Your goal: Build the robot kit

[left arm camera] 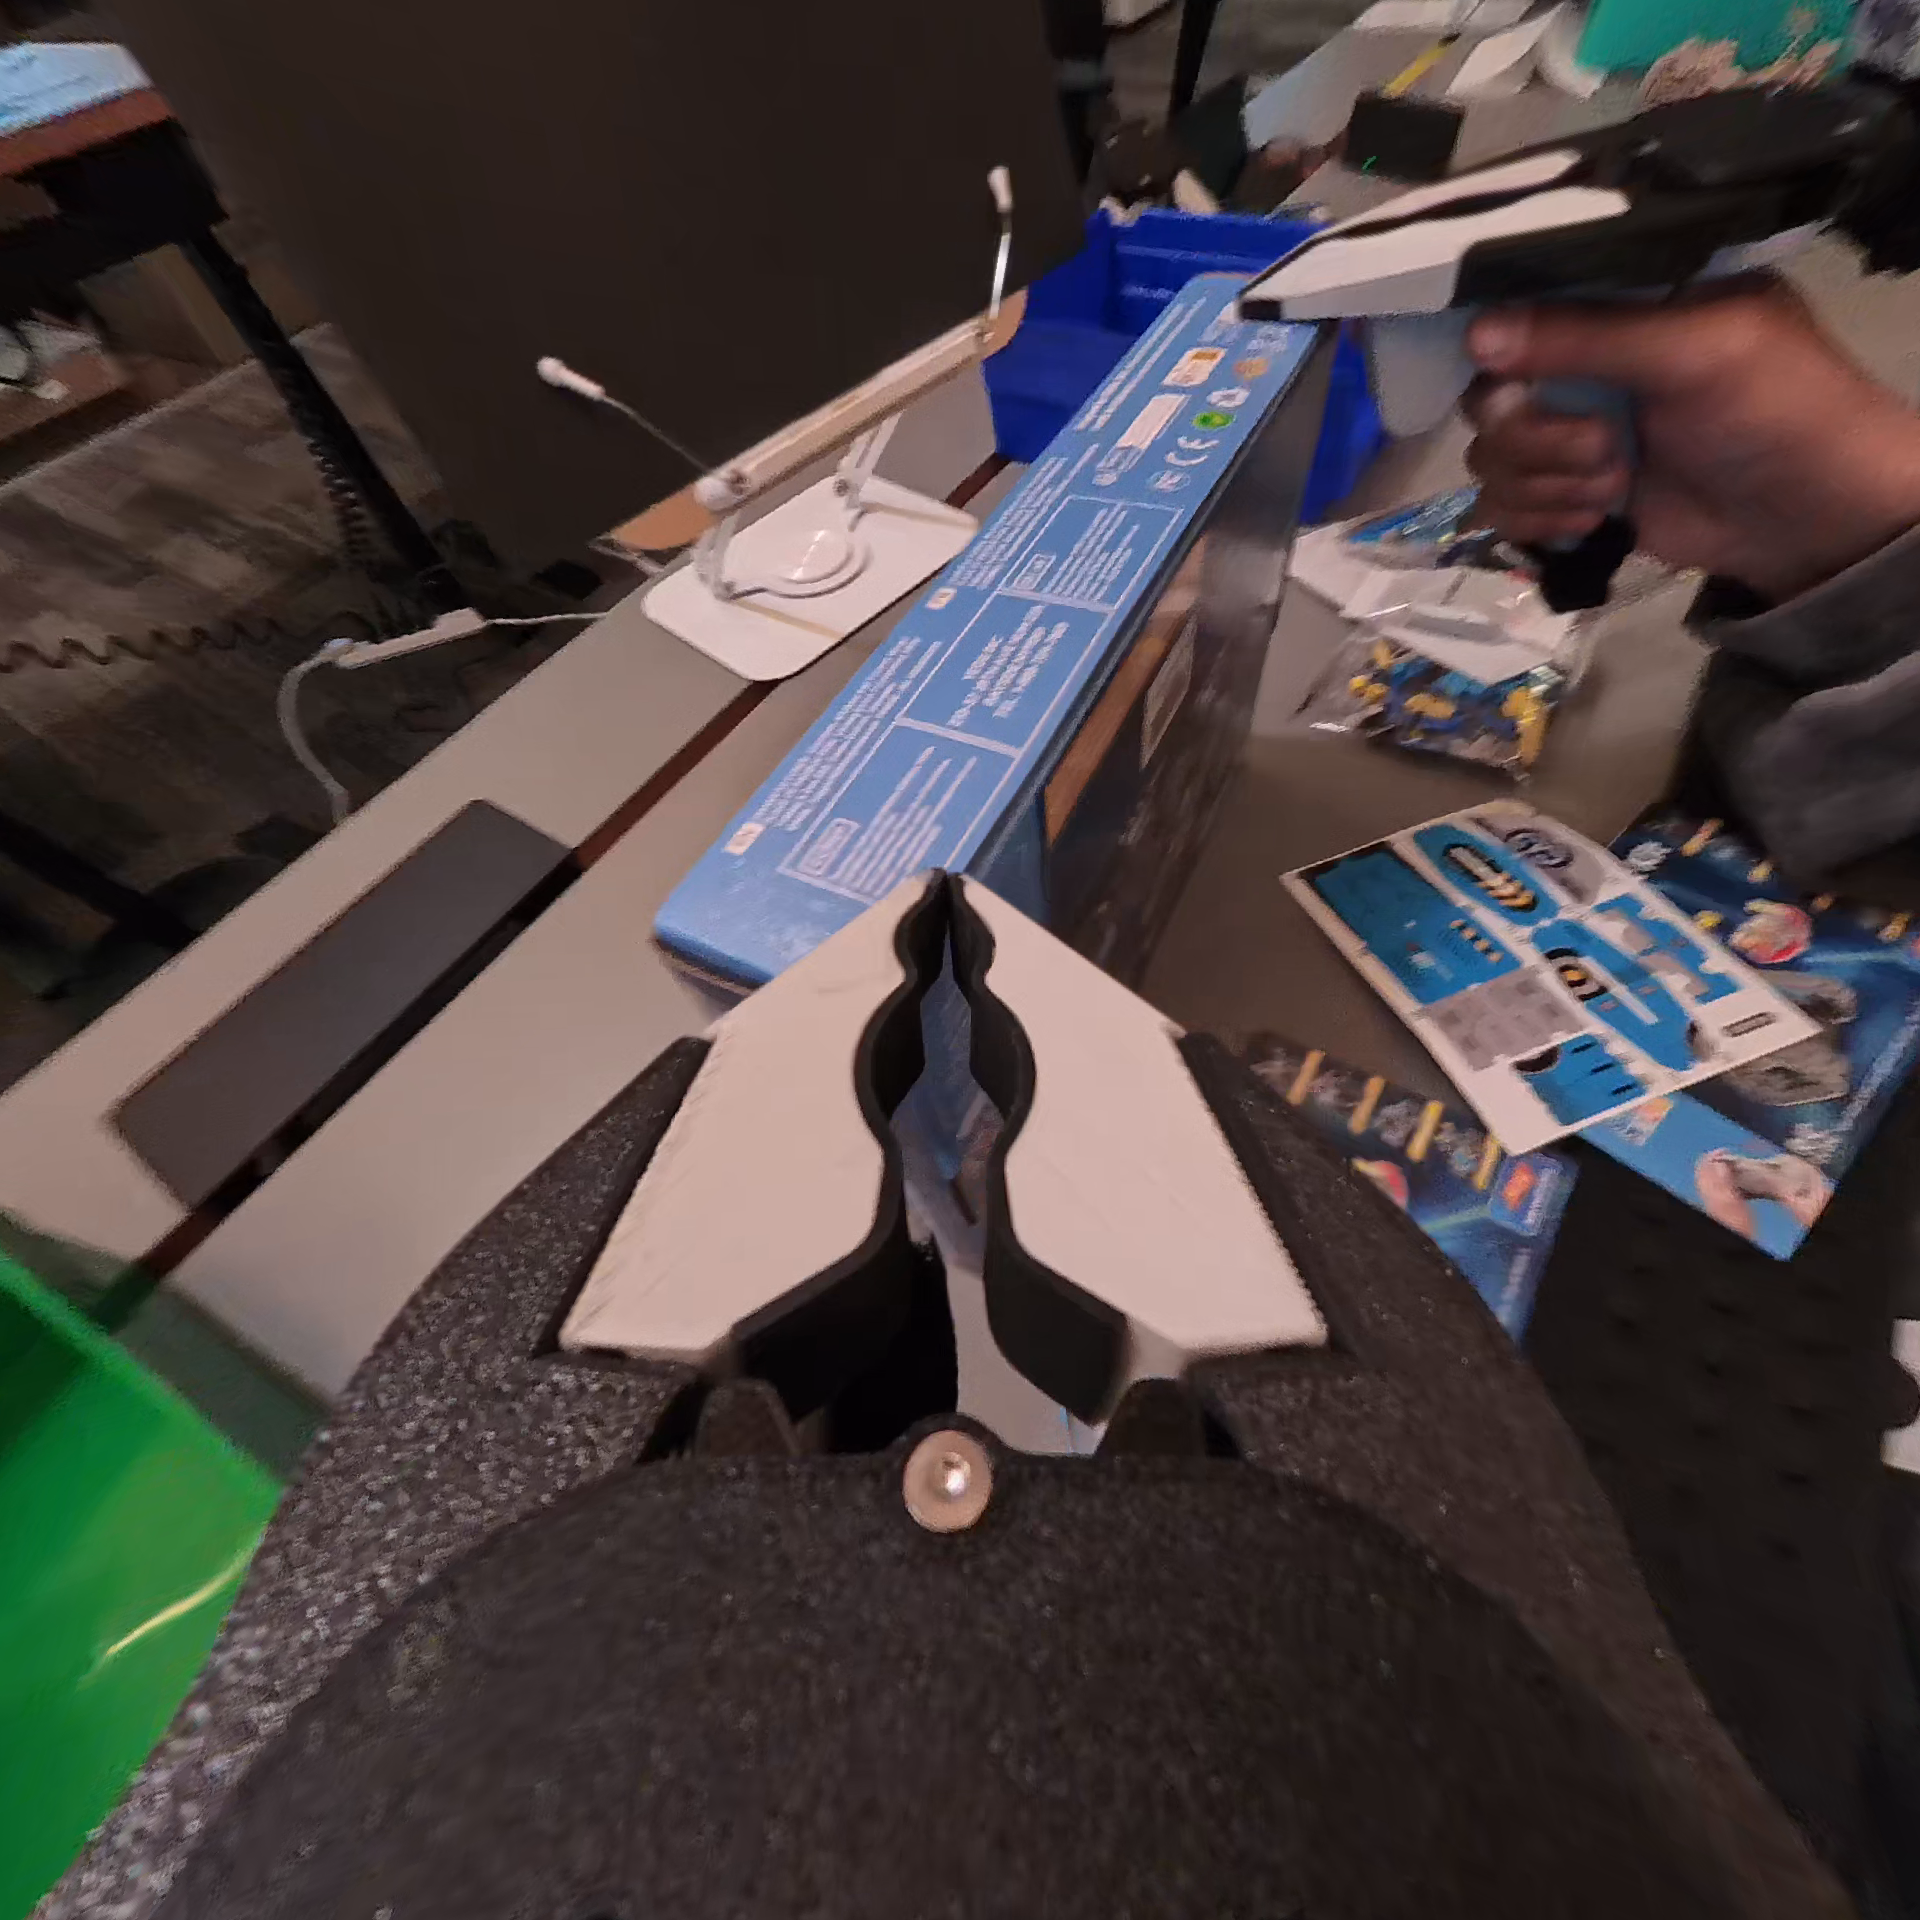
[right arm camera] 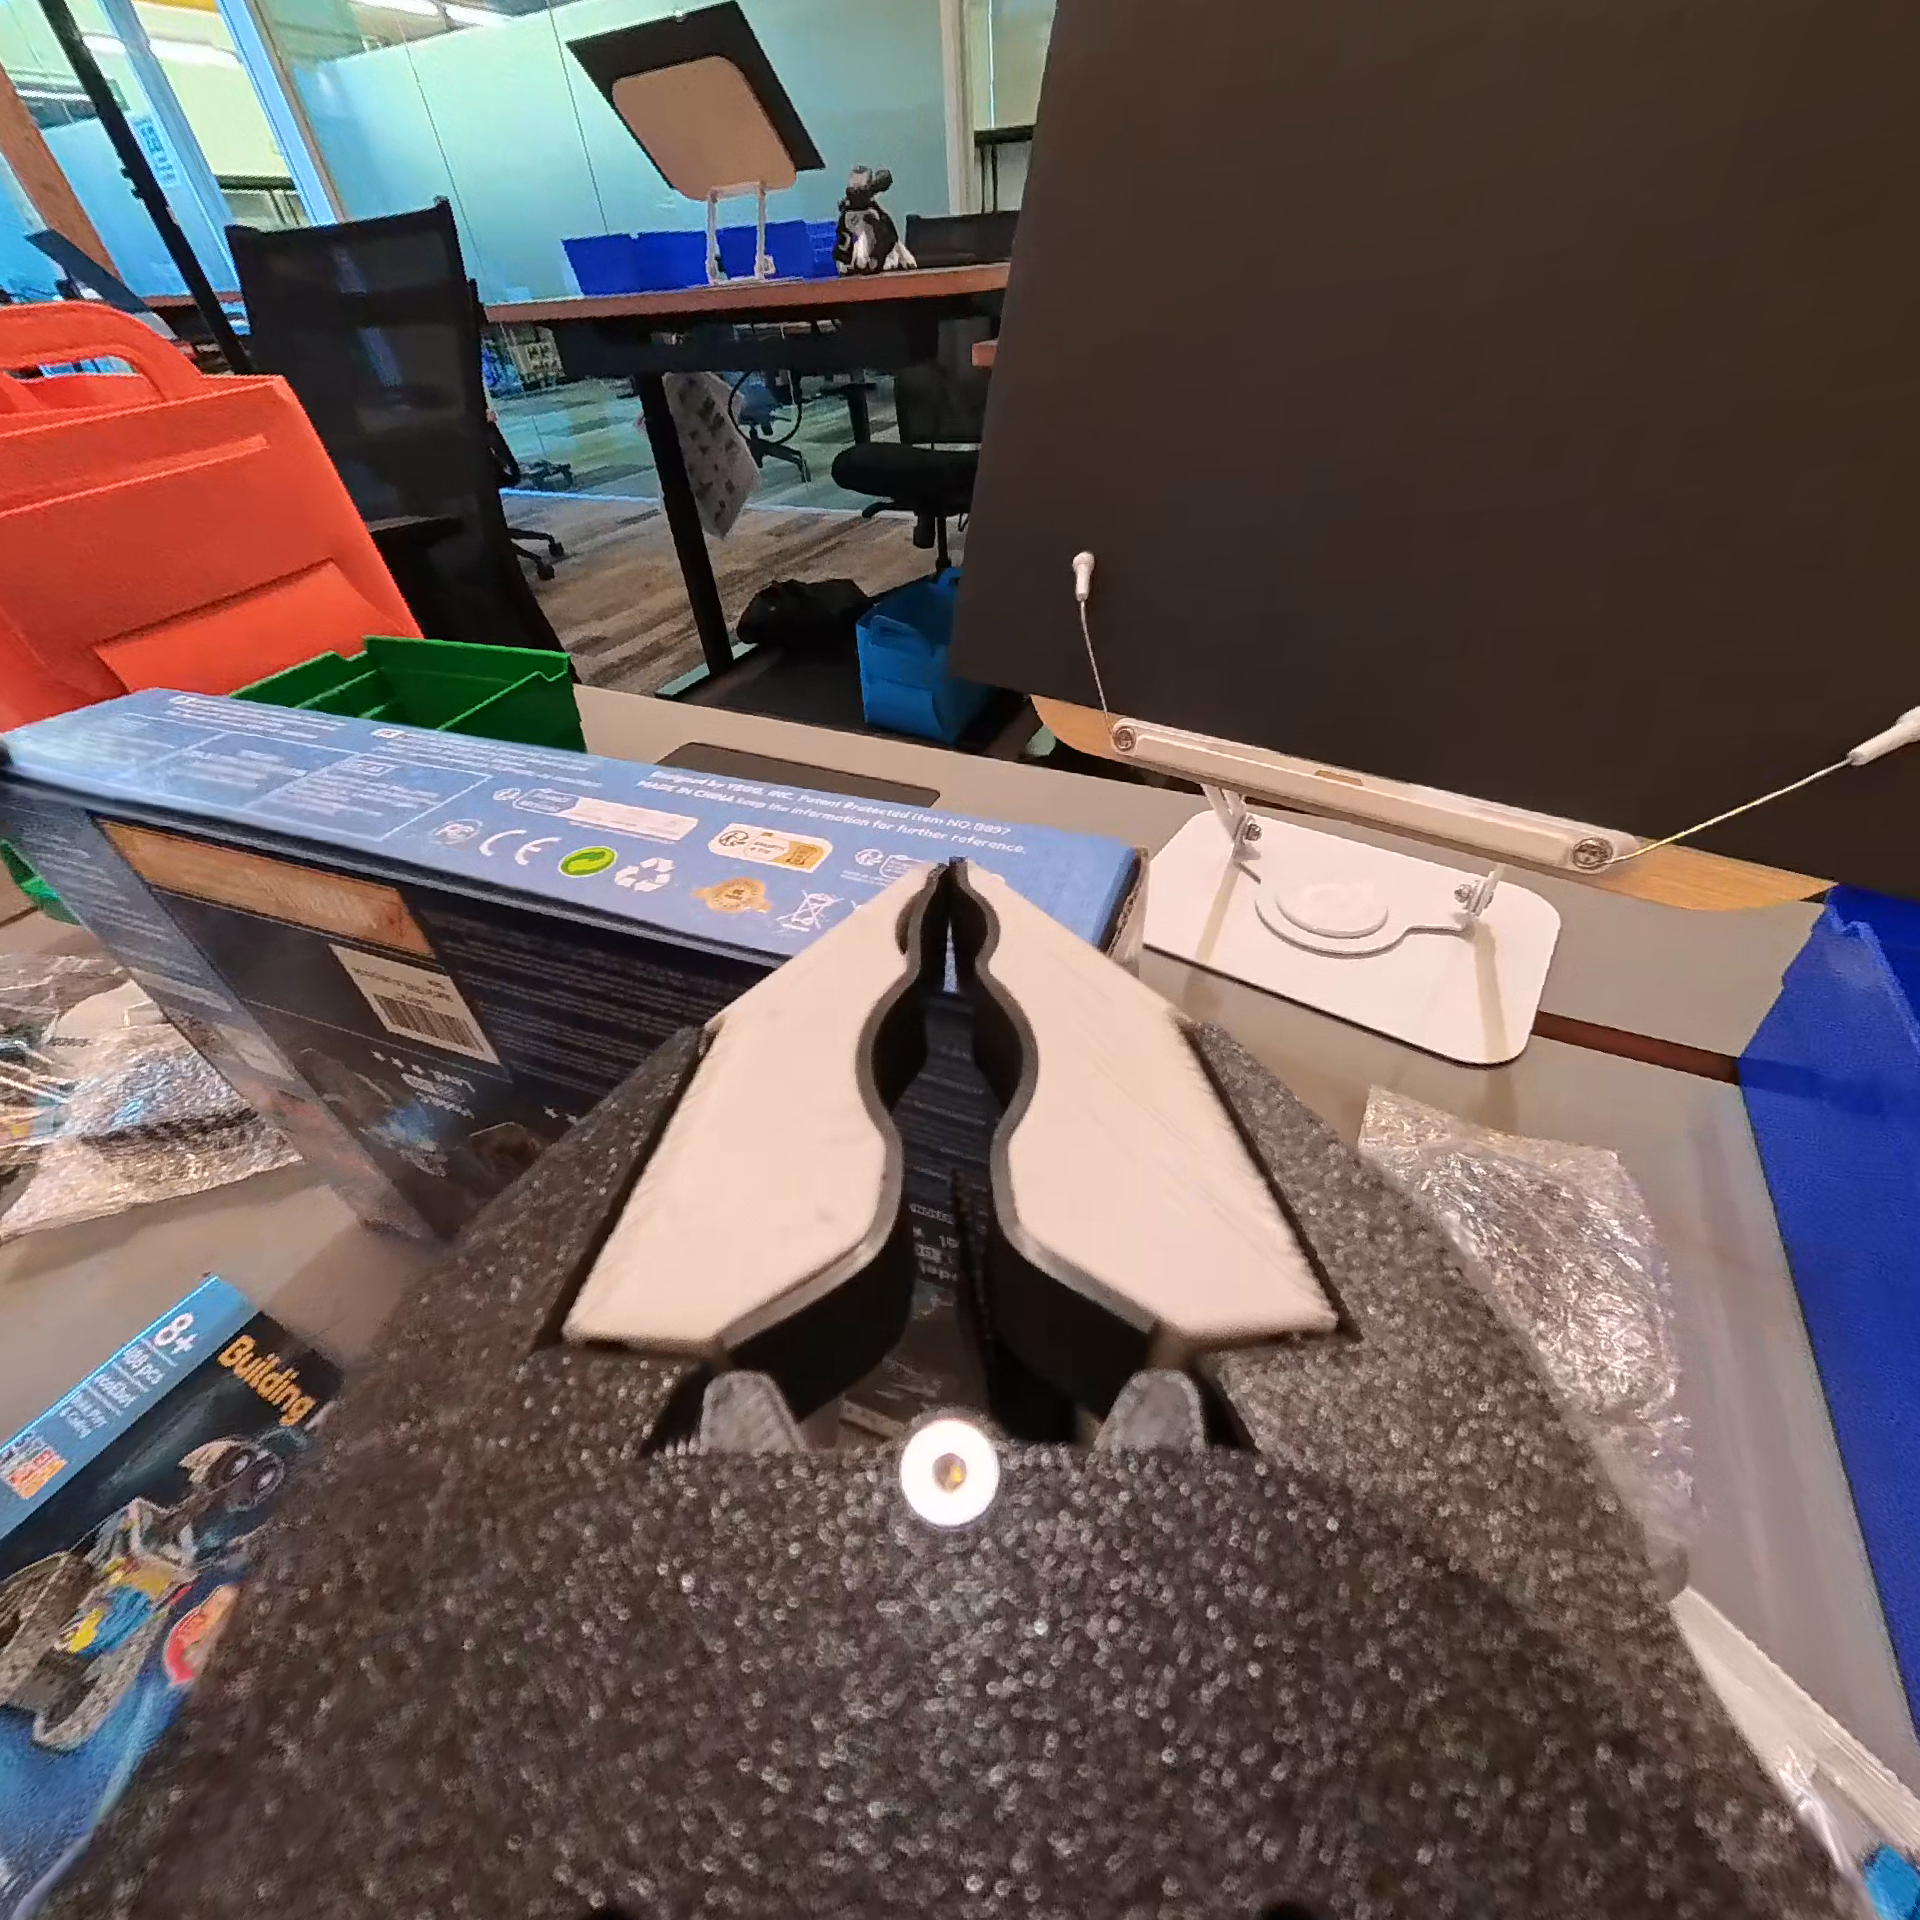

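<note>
A long blue toy-set box (left arm camera: 966,644) stands on its long edge on the grey table (left arm camera: 499,1039). My left gripper (left arm camera: 945,883) is shut on the box's near end, at the upper corner. My right gripper (left arm camera: 1262,307), held by a hand, is shut on the box's far upper corner. In the right wrist view the box (right arm camera: 416,831) runs off to the left, and my right gripper (right arm camera: 948,868) pinches its top right corner. The box's dark face shows through the gap between the fingers.
A sticker sheet (left arm camera: 1548,966), booklets (left arm camera: 1766,1091) and a bag of bricks (left arm camera: 1444,696) lie right of the box. Around it are a blue bin (left arm camera: 1143,301), a green bin (left arm camera: 104,1558), a white stand (right arm camera: 1351,935) bearing a black board (right arm camera: 1455,416), bubble wrap (right arm camera: 1538,1247) and an orange case (right arm camera: 177,520).
</note>
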A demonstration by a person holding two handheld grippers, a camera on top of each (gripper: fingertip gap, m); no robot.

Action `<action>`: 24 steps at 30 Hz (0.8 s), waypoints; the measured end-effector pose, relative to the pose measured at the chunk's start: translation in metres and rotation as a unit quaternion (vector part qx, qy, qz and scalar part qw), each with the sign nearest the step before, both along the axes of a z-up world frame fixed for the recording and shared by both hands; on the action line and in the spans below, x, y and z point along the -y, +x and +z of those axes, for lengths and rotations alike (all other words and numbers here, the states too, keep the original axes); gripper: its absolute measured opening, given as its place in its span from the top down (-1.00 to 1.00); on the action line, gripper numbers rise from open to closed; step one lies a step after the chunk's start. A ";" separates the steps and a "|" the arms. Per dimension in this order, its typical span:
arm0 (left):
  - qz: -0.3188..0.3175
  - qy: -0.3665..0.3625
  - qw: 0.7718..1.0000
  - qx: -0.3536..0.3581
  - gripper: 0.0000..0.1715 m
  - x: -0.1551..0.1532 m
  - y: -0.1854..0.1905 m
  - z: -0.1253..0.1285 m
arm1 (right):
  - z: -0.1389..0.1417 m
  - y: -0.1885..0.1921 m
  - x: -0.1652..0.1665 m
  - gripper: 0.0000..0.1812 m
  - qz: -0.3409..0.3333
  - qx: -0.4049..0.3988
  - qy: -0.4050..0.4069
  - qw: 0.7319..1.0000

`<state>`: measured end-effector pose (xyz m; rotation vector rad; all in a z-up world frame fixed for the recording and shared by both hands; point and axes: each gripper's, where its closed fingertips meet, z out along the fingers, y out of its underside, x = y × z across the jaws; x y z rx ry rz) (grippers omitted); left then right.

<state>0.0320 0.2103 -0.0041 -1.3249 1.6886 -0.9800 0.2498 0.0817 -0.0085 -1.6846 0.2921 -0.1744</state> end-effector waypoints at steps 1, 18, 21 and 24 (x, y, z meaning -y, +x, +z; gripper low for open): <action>0.016 0.018 1.000 0.005 1.00 -0.007 -0.004 0.007 | 0.000 0.000 -0.001 0.98 -0.002 0.005 0.001 1.000; 0.047 0.007 0.999 0.007 1.00 -0.029 0.007 -0.002 | 0.008 0.006 0.027 1.00 0.055 0.022 -0.010 0.998; 0.046 0.070 0.996 -0.039 1.00 -0.026 0.009 0.000 | 0.002 0.005 0.025 0.99 0.061 0.012 -0.010 0.998; -0.004 0.085 0.996 -0.035 0.79 -0.004 0.028 0.028 | 0.002 0.006 0.024 1.00 0.057 0.006 -0.019 0.998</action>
